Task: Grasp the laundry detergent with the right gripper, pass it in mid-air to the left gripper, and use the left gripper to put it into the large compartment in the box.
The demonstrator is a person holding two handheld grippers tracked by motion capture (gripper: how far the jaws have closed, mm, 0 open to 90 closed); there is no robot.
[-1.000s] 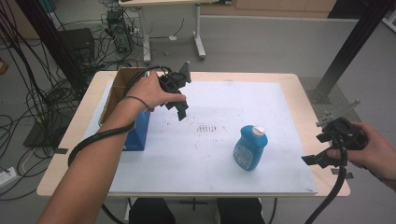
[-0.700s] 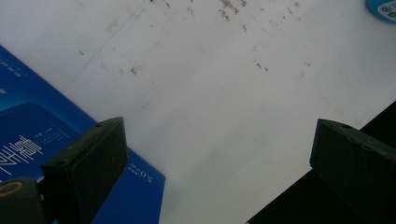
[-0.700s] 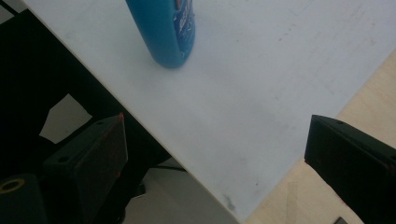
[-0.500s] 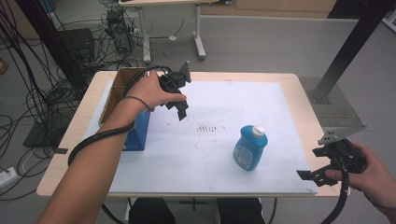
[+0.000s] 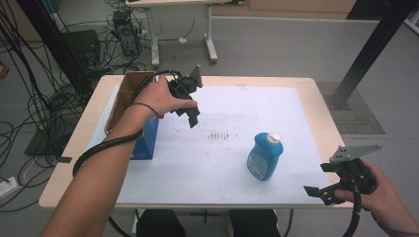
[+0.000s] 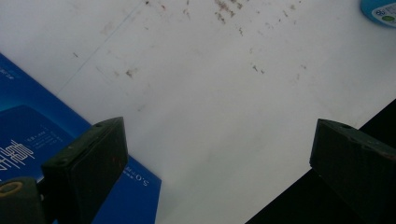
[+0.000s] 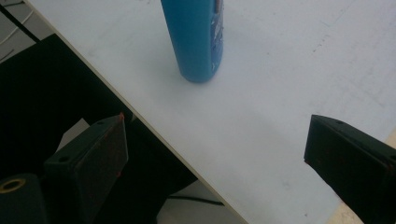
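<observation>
A blue bottle with a white cap (image 5: 264, 155) stands upright on the white sheet, right of centre. In the right gripper view the bottle's lower body (image 7: 196, 37) stands ahead of the jaws, near the table's front edge. My right gripper (image 5: 321, 178) hovers off the near right corner, open and holding nothing (image 7: 219, 135). My left gripper (image 5: 190, 106) is held above the sheet at the back left, tilted down, open and holding nothing (image 6: 222, 140). A blue box (image 6: 28, 140) lies beside its left jaw, and the bottle (image 6: 380, 7) sits far off.
An open cardboard box (image 5: 126, 94) stands at the table's left edge with the blue box (image 5: 148, 138) against its near side. The white sheet (image 5: 222, 163) has small dark marks at its centre. Cables and another table's legs lie beyond the far edge.
My right gripper has moved toward the near edge and a little left, off the table's corner. The left gripper and the bottle have stayed put.
</observation>
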